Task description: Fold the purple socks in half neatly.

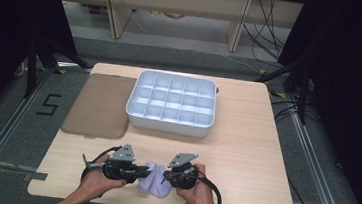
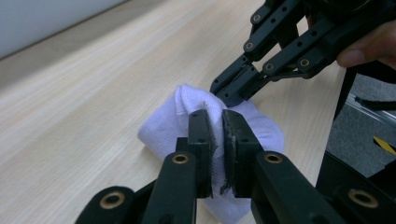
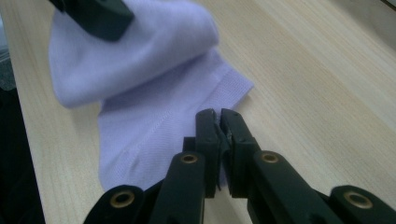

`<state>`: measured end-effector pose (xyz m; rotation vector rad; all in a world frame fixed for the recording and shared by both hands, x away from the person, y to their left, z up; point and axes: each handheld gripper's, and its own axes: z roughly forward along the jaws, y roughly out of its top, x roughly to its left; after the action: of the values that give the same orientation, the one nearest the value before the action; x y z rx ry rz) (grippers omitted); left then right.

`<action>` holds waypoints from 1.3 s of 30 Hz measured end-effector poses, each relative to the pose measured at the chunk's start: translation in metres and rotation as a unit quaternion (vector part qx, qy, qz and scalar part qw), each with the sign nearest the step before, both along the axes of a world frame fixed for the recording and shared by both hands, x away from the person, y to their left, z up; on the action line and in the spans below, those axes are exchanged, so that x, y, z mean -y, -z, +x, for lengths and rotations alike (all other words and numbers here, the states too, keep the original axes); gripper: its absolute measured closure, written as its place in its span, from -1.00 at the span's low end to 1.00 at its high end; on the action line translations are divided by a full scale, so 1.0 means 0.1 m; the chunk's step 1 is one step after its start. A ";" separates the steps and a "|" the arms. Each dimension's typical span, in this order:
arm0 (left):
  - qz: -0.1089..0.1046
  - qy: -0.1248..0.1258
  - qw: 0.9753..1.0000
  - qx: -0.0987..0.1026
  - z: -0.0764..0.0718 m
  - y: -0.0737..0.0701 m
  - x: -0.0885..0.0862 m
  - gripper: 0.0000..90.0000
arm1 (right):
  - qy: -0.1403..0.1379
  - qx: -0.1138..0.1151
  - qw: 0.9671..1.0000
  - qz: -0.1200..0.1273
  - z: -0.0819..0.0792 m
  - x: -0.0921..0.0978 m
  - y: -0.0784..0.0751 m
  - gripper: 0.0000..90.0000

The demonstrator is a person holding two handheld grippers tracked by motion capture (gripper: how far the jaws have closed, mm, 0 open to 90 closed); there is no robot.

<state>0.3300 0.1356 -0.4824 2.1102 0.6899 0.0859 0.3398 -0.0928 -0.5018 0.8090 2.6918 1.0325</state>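
Wooden table, hand-held grippers pinching sock

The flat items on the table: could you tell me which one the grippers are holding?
The lavender sock near the front edge; the brown mat lies untouched beside the tray.

A pale lilac knitted sock lies at six o'clock on the light, straight-grained wooden table. At twelve sits a white plastic gridded tray, a translucent brown lid at ten.
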 end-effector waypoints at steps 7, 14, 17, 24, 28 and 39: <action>0.004 -0.007 1.000 -0.011 0.03 0.07 0.09 0.79 | 0.012 -0.006 1.000 0.002 0.00 0.01 0.01 0.91; 0.002 -0.002 1.000 -0.015 0.03 0.11 0.11 0.70 | 0.029 0.008 0.999 0.022 0.01 0.10 -0.11 0.93; -0.001 0.004 1.000 -0.015 0.03 0.11 0.12 0.63 | 0.034 0.014 0.999 0.030 0.00 0.15 -0.15 0.93; -0.041 0.002 0.999 -0.027 0.04 -0.02 0.06 0.15 | 0.041 0.019 0.998 0.035 0.04 0.27 -0.20 0.93; -0.049 0.004 0.999 -0.017 0.07 -0.11 -0.11 0.19 | 0.049 0.027 0.998 0.042 0.03 0.29 -0.23 0.93; 0.034 0.050 0.998 -0.008 -0.01 0.18 -0.14 0.83 | 0.029 0.031 0.998 0.056 -0.07 0.17 -0.36 0.94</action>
<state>0.3288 0.1497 -0.5000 2.2095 0.5966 0.0382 0.3331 -0.1097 -0.4662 0.8553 2.5631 1.1823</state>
